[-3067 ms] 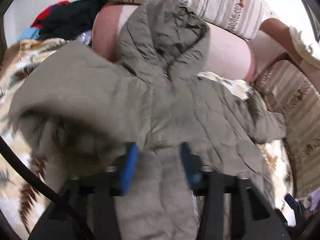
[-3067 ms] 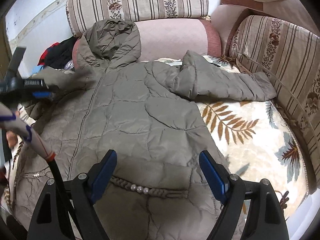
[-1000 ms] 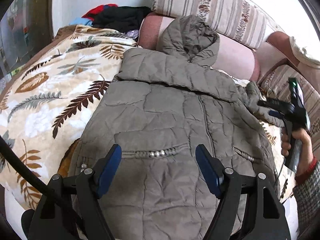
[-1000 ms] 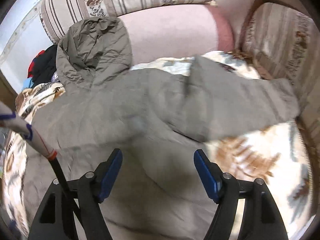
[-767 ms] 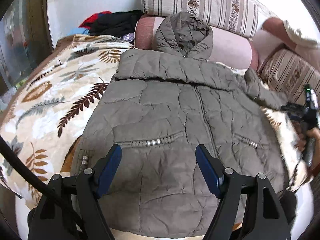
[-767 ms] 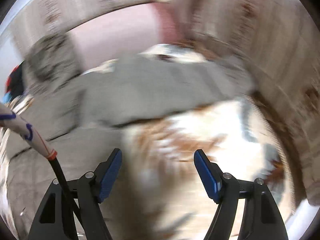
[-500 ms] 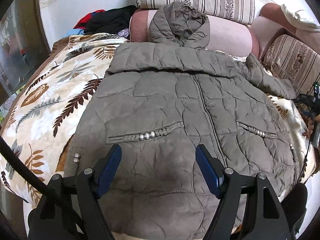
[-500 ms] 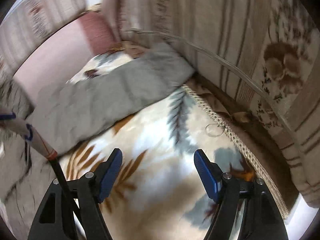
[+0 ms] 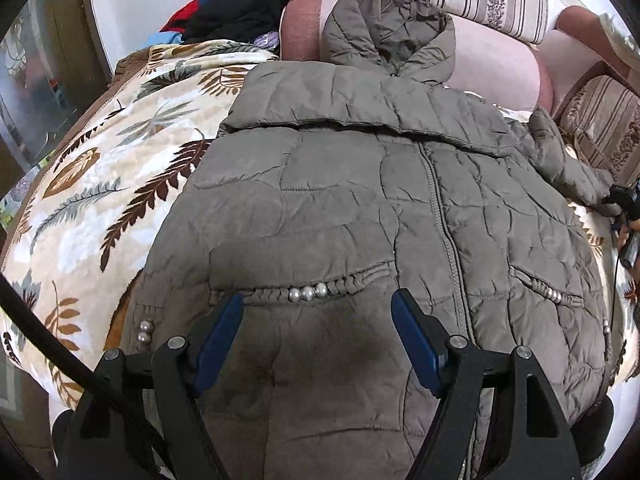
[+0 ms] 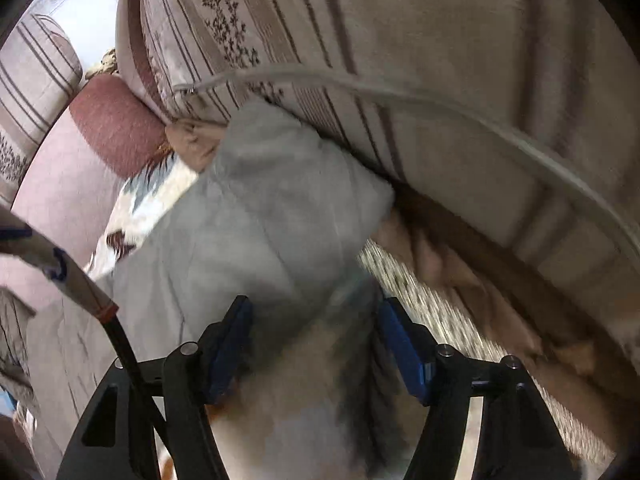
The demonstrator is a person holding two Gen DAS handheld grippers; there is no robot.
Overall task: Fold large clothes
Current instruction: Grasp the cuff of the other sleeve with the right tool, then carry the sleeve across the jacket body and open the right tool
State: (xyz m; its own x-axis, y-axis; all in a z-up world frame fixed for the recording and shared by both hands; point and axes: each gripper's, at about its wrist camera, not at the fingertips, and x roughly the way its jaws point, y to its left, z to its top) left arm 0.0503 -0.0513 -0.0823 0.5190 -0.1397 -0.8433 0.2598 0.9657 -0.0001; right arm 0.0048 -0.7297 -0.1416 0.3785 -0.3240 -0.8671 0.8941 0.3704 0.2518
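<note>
Quilted olive jacket (image 9: 360,208) lay flat on the leaf-print blanket (image 9: 100,184). Left gripper (image 9: 316,340) gaped above its hem; right gripper (image 10: 316,340) gaped by the puffy sleeve (image 10: 280,200).

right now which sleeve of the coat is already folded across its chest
The sleeve on the left wrist view's left, lying across below the hood. The other sleeve still stretches out toward the striped cushion.

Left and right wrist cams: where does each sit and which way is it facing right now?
Left wrist: above the hem of the jacket, facing its hood and the sofa back; open left gripper shows, right gripper at the far edge.
Right wrist: low by the side cushion, facing the sleeve end; open right gripper shows.
Shared: the sleeve and leaf blanket.
</note>
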